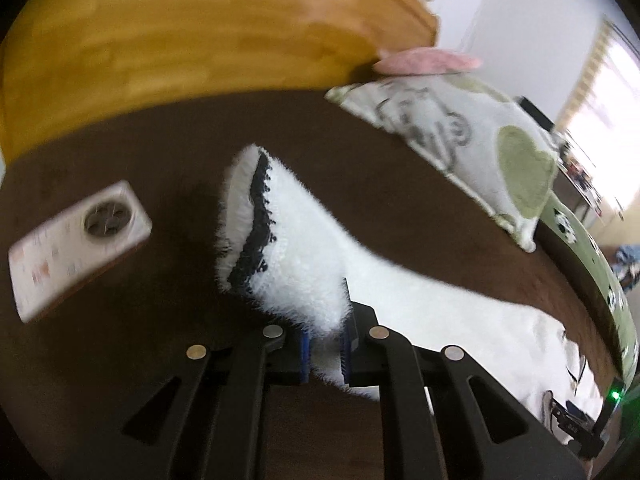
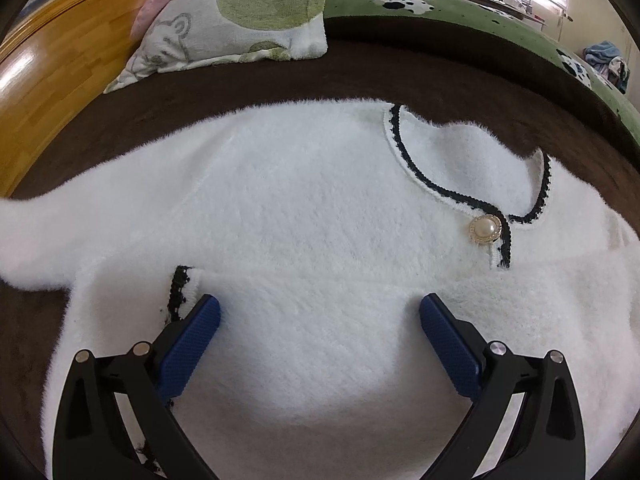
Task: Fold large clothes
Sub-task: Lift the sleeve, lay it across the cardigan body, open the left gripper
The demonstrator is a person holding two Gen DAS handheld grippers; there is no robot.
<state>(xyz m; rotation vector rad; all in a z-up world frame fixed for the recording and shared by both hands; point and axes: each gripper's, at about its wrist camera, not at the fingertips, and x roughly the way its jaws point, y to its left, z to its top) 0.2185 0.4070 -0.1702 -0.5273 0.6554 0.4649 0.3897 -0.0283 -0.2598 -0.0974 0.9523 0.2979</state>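
Sweater (image 2: 304, 208): we see it flat on the brown blanket (image 2: 400, 76), neckline toward the pillow (image 2: 240, 16).
Sleeve (image 1: 296, 248): long axis runs from body out to our left; cuff points up-left.
Left gripper (image 1: 325, 354): clamped on sleeve.
Right gripper (image 2: 320, 320): fingers spread wide above sweater body, nothing held.
Remote (image 1: 76, 244): on blanket, left of cuff.

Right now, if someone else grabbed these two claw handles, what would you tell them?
Left claw: shut on the sleeve, cuff lifted off the brown bedspread.
Right claw: open, resting over the lower front of the white cardigan, gripping nothing.
The cardigan lies spread flat, top button fastened, below the pillow. A remote lies left of the sleeve.
Done: the other sleeve seems folded across the front.
Left: lay this sleeve over the body, then fold the body.
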